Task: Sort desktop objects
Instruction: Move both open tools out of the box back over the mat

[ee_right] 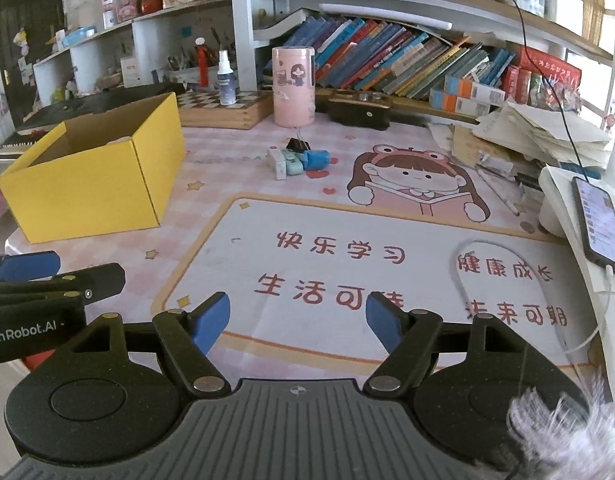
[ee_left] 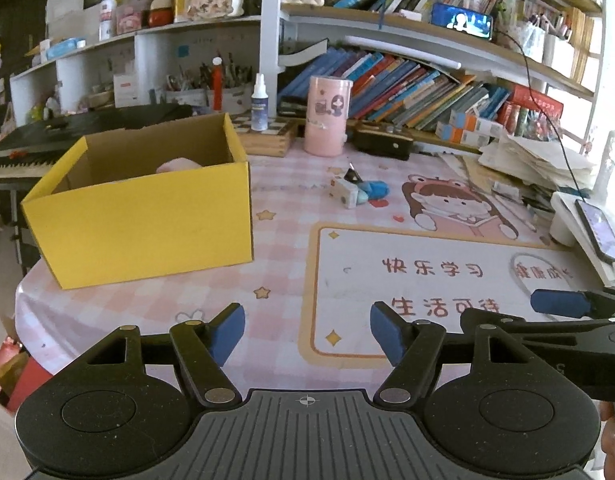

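Note:
A yellow cardboard box (ee_left: 143, 216) (ee_right: 91, 176) stands open on the left of the pink desk mat (ee_left: 283, 216); something pink (ee_left: 177, 167) lies inside it. A small cluster lies mid-desk: a black binder clip (ee_right: 298, 145), a white little box (ee_right: 278, 163), a mint item (ee_right: 293, 165) and a blue item (ee_right: 316, 159) (ee_left: 373, 190). My left gripper (ee_left: 307, 336) hovers open and empty over the near desk edge. My right gripper (ee_right: 297, 322) is open and empty too, just to its right. Each gripper's blue fingertip shows in the other's view.
A pink cartoon canister (ee_right: 293, 86), a spray bottle (ee_right: 226, 78) on a chessboard box (ee_right: 223, 110) and a black case (ee_right: 359, 110) line the back. Shelves of books (ee_right: 407, 64) rise behind. Paper stacks (ee_right: 539, 132) and a charging phone (ee_right: 599, 220) sit at right.

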A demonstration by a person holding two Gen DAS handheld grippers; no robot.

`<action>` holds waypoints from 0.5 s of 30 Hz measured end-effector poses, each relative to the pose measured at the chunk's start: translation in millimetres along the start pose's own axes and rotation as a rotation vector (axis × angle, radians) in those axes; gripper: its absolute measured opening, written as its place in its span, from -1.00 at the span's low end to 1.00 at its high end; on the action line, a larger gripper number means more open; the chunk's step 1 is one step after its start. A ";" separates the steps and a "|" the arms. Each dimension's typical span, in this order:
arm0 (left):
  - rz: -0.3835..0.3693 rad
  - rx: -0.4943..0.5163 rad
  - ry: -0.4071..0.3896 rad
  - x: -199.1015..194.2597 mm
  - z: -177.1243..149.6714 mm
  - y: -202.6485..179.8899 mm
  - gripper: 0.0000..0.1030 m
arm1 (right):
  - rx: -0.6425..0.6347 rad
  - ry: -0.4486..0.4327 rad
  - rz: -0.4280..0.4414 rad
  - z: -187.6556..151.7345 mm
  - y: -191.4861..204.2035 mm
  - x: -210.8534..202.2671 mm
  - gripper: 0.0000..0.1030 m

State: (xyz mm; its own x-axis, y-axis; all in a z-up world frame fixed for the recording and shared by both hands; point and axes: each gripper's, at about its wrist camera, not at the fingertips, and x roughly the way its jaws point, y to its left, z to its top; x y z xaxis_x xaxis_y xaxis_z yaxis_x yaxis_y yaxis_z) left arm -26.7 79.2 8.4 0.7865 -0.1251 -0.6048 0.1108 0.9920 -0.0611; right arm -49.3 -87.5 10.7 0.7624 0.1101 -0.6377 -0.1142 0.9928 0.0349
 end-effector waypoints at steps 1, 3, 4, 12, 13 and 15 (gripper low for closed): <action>0.002 -0.002 0.003 2.2 1.5 -1.3 0.38 | -0.002 0.004 0.002 1.6 -1.9 2.6 0.43; 0.003 -0.005 0.009 7.7 5.4 -3.5 0.38 | -0.005 0.009 0.007 5.3 -6.1 7.8 0.47; 0.004 -0.005 0.012 10.3 7.7 -4.7 0.38 | -0.006 0.009 0.008 6.9 -7.8 9.6 0.47; -0.001 0.004 0.022 34.7 25.4 -20.3 0.38 | 0.003 0.018 0.006 24.1 -28.2 29.0 0.48; -0.003 0.004 0.023 38.4 27.9 -22.5 0.38 | 0.003 0.018 0.006 26.0 -30.9 31.3 0.48; -0.007 0.006 0.027 46.0 32.8 -27.2 0.38 | 0.003 0.020 0.005 31.1 -36.9 36.8 0.49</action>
State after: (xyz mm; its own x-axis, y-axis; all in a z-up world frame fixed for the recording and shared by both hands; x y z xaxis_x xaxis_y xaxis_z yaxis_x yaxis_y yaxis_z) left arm 26.3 45.8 8.3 0.7688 -0.1316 -0.6258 0.1199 0.9909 -0.0611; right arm 2.7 -118.6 9.9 0.7488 0.1139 -0.6529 -0.1159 0.9924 0.0403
